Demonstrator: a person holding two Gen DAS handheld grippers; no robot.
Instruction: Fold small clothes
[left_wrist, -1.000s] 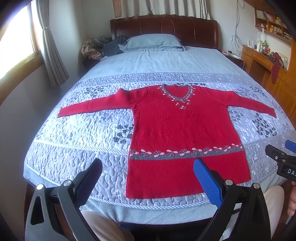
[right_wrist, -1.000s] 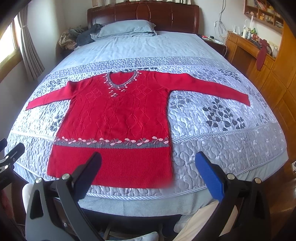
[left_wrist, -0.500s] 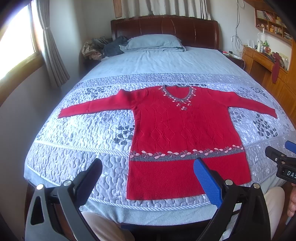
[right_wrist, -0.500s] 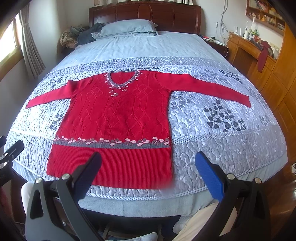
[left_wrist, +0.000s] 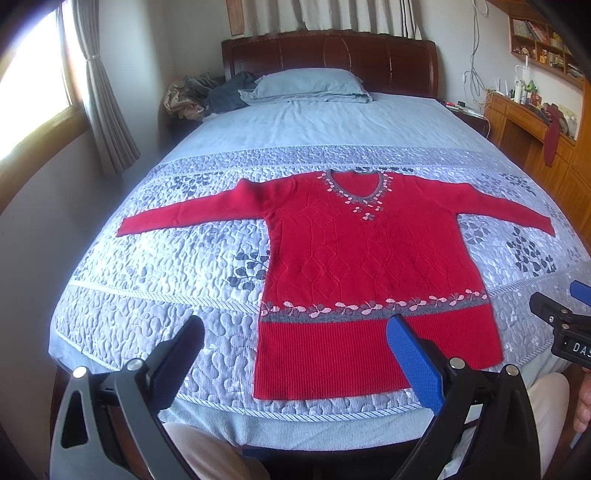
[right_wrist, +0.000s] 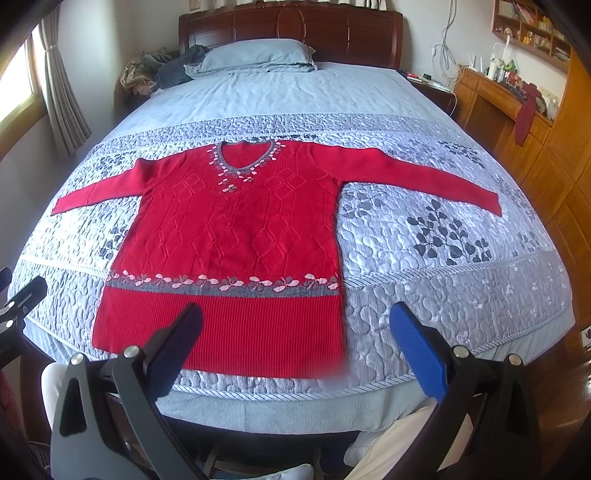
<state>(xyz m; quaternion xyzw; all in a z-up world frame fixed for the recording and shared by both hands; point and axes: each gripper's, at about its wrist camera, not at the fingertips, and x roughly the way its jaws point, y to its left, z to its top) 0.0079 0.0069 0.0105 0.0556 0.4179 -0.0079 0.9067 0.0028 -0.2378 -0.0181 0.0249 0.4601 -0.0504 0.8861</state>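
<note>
As I hold both tongs apart above the bed's foot: red cable-knit sweater (left_wrist: 369, 266) lies flat, collar away; left tongs (left_wrist: 295, 354) nearer hem's left corner, right tongs (right_wrist: 295, 350) nearer its right.

Right gripper (left_wrist: 570, 328) label: we read white letters "DAS" on its black body, cut off at the frame edge.

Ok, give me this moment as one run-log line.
stage: pre-grasp | red sweater: flat on bed quilt, sleeves spread, unfolded | left tool: open, empty | right tool: open, empty
</note>
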